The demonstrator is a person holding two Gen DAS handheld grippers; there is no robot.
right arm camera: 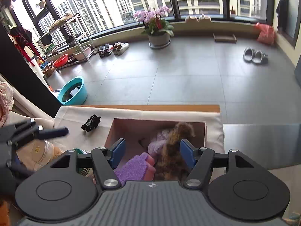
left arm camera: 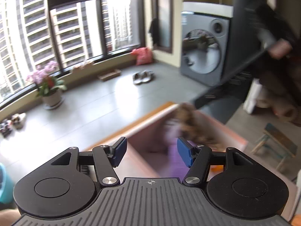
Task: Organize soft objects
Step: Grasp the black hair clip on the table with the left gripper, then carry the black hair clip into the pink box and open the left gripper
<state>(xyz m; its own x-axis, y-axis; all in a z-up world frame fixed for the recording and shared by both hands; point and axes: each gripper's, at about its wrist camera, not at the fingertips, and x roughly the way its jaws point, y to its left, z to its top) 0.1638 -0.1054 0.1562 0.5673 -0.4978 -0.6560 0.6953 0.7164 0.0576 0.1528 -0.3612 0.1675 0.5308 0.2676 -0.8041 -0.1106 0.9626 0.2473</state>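
Observation:
A cardboard box point(right arm camera: 120, 128) sits on a cloth-covered table. Inside lie a brown furry soft toy point(right arm camera: 175, 146), a pale purple fluffy item point(right arm camera: 158, 141) and a purple sponge point(right arm camera: 134, 167). My right gripper point(right arm camera: 151, 153) is open and empty, just above the box over these items. My left gripper point(left arm camera: 150, 153) is open and empty, also above the box point(left arm camera: 148, 131); its view is blurred, with the furry toy point(left arm camera: 190, 124) and something purple point(left arm camera: 175, 150) ahead of its fingers. The left gripper also shows at the left of the right wrist view point(right arm camera: 47, 132).
A black hair clip point(right arm camera: 91, 125) lies on the white cloth point(right arm camera: 75, 116) left of the box. Jars point(right arm camera: 40, 150) stand at the table's left. A teal basin point(right arm camera: 73, 92), flower pot point(right arm camera: 159, 37), shoes point(right arm camera: 113, 49) and slippers point(right arm camera: 255, 55) are on the floor. A washing machine point(left arm camera: 205, 50) stands behind.

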